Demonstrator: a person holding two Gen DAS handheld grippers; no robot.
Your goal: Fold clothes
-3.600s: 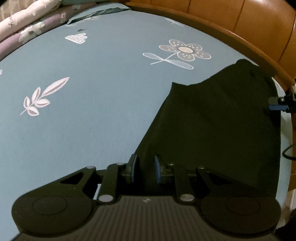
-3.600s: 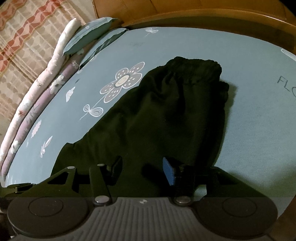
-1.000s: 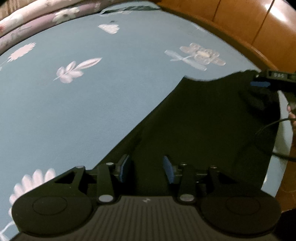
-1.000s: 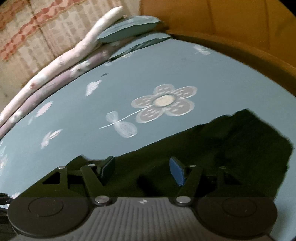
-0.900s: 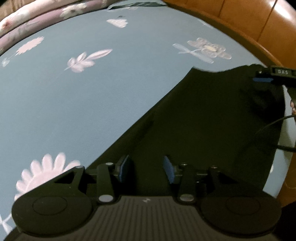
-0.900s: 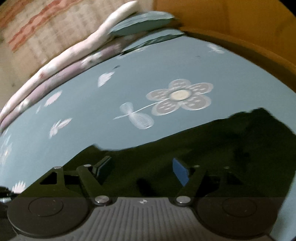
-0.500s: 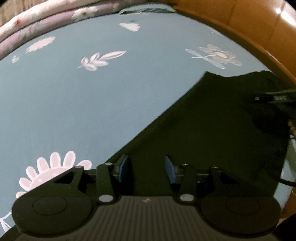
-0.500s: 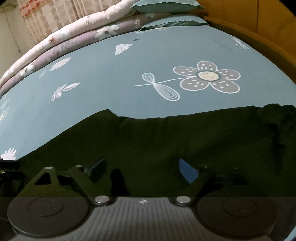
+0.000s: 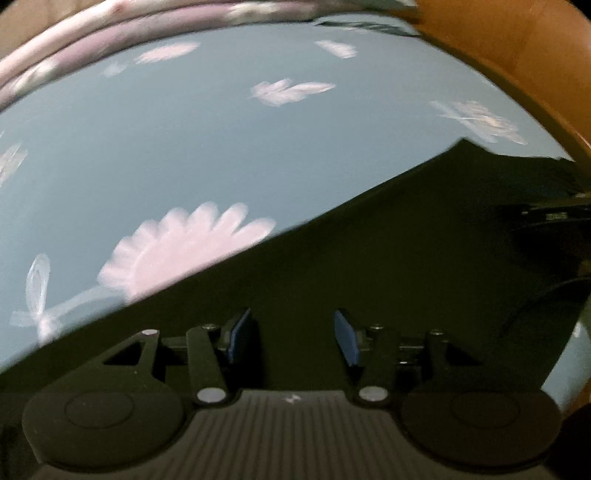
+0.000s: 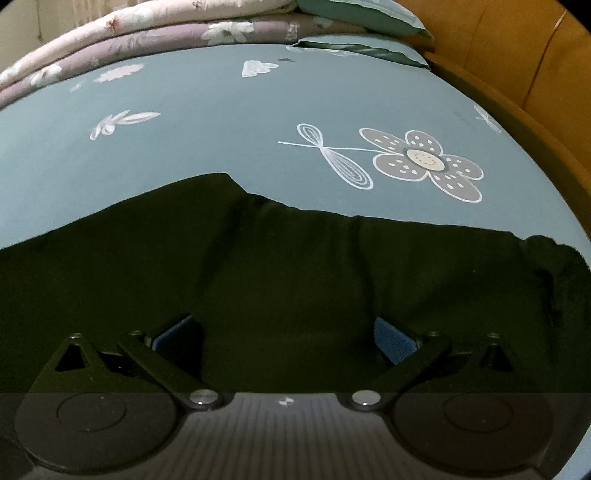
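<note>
A black garment (image 9: 388,266) lies flat on a blue-grey flowered bed sheet (image 9: 184,147). In the left wrist view it fills the lower right. My left gripper (image 9: 291,319) hovers low over it, its jaws opening, blue pads apart, no cloth pinched between them. In the right wrist view the garment (image 10: 295,258) spans the whole lower half, its gathered end at the right. My right gripper (image 10: 284,328) stands over it with its jaws opening very wide and gripping nothing. The right gripper's dark body (image 9: 554,214) shows at the right edge of the left wrist view.
A wooden bed frame (image 10: 517,74) curves round the right side of the sheet (image 10: 221,140). Folded floral quilts (image 10: 147,33) and a blue pillow (image 10: 362,14) lie along the far edge. The frame (image 9: 517,48) also rims the left wrist view.
Both grippers have slid sideways along the garment and rolled. The right jaws have spread much wider and the left ones a little. A pink daisy print now shows beside the left gripper.
</note>
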